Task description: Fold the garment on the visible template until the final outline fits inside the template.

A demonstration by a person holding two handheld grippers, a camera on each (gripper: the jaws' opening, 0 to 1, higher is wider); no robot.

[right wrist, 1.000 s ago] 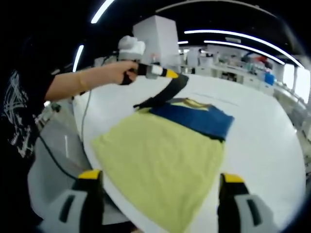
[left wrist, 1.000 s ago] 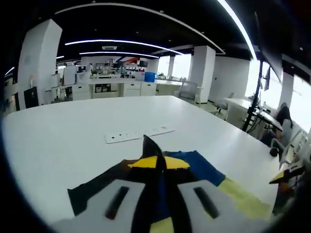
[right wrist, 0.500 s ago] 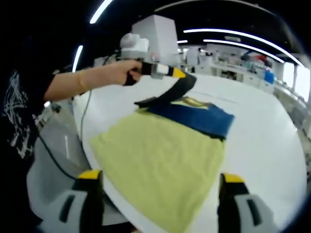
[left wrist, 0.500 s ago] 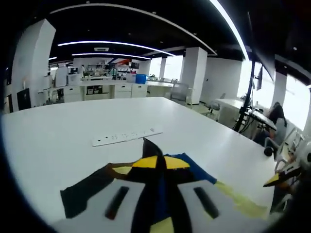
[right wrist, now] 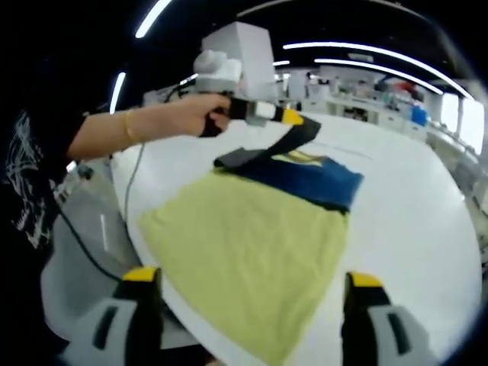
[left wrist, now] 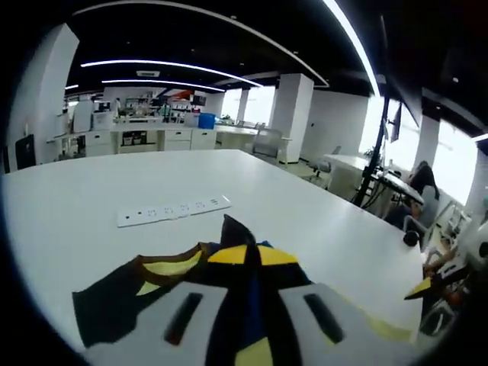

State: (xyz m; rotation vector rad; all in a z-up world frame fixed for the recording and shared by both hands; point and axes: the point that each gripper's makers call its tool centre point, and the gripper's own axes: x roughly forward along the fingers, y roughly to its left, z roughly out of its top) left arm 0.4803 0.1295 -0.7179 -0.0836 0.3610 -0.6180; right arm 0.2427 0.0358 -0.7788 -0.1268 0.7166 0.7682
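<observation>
I see a large open laboratory or office hall: white pillars [left wrist: 291, 107], long ceiling light strips [left wrist: 164, 65], benches with equipment [left wrist: 141, 133] at the far wall, office chairs [left wrist: 265, 142], and a big white table [left wrist: 99, 191] with a power strip [left wrist: 174, 210].

- No legible text, label, brand, number or sign appears in either view.
- The white print on the person's dark shirt [right wrist: 23, 164], left of the garment [right wrist: 252, 244], is a graphic and cannot be read as text.
</observation>
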